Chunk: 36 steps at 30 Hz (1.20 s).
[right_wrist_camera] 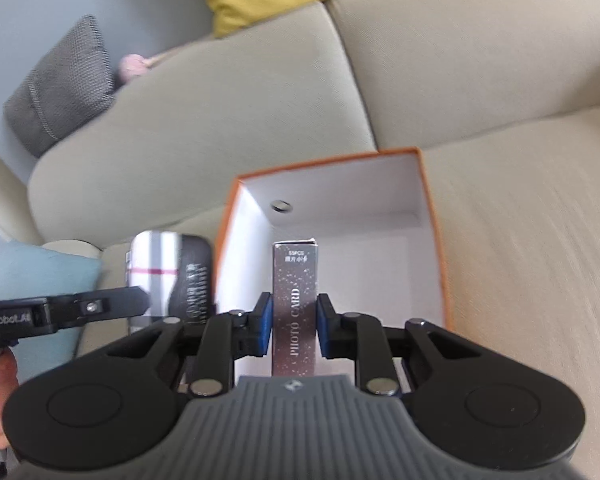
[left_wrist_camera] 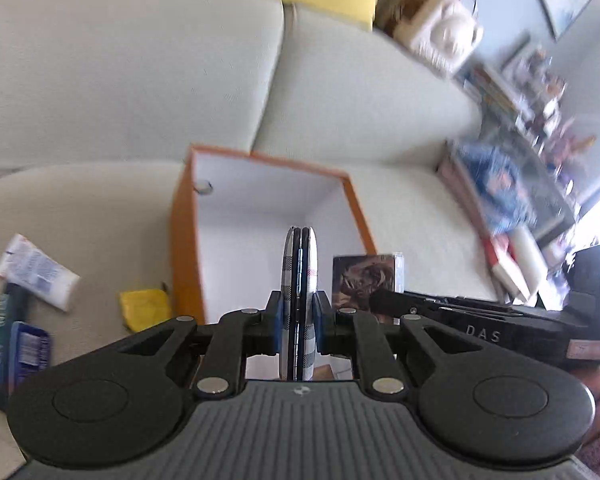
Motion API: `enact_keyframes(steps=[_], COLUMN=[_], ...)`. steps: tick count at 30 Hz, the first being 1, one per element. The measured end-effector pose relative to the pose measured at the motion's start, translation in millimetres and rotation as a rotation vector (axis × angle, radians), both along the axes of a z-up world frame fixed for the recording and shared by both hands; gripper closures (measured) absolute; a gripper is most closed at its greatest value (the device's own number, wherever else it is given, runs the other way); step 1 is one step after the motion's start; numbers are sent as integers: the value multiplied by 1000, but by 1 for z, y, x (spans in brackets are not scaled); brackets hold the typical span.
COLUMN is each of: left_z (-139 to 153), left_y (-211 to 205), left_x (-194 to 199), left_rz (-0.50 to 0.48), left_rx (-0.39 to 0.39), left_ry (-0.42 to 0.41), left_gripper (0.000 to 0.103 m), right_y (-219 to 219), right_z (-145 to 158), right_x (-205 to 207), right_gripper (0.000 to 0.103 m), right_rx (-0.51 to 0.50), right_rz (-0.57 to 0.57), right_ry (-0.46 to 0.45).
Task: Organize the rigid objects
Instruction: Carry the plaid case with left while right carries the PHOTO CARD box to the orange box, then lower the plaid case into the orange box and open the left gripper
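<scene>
Compact (left_wrist_camera: 299, 300) clamped in left claw (left_wrist_camera: 298, 322), upright

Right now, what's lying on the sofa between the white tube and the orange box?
A small yellow item lies on the sofa, between the white tube and the orange box; the left wrist view shows it.

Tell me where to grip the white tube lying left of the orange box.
Take the white tube across its narrow middle, coming from above. It lies flat on the sofa cushion, partly over a dark blue pack, so its long sides are free for the tongs.
</scene>
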<state>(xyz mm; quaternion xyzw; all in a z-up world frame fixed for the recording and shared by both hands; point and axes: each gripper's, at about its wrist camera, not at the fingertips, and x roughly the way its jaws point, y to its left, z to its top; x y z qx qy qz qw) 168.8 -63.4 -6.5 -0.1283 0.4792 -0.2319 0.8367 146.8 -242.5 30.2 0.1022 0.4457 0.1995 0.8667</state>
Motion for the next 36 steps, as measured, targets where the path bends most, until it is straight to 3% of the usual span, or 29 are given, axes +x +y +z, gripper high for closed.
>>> enact_keyframes(steps=[5, 13, 22, 29, 36], left_z=[-38, -69, -95, -91, -60], left_y=[-38, -69, -72, -70, -53], left_x=[20, 34, 35, 31, 17], left_rz=[-37, -69, -94, -105, -114], left_rx=[119, 250, 342, 381, 350], left_ry=[78, 140, 207, 219, 141], left_gripper=[87, 87, 87, 85, 69], right_y=[-9, -4, 0, 6, 8], right_z=[-30, -79, -105, -108, -110], right_x=[13, 38, 49, 52, 49], right_gripper=[80, 80, 80, 80, 80], right_rx=[-7, 3, 7, 4, -4], right_rz=[-9, -4, -6, -6, -10], right_ry=[46, 112, 159, 155, 154])
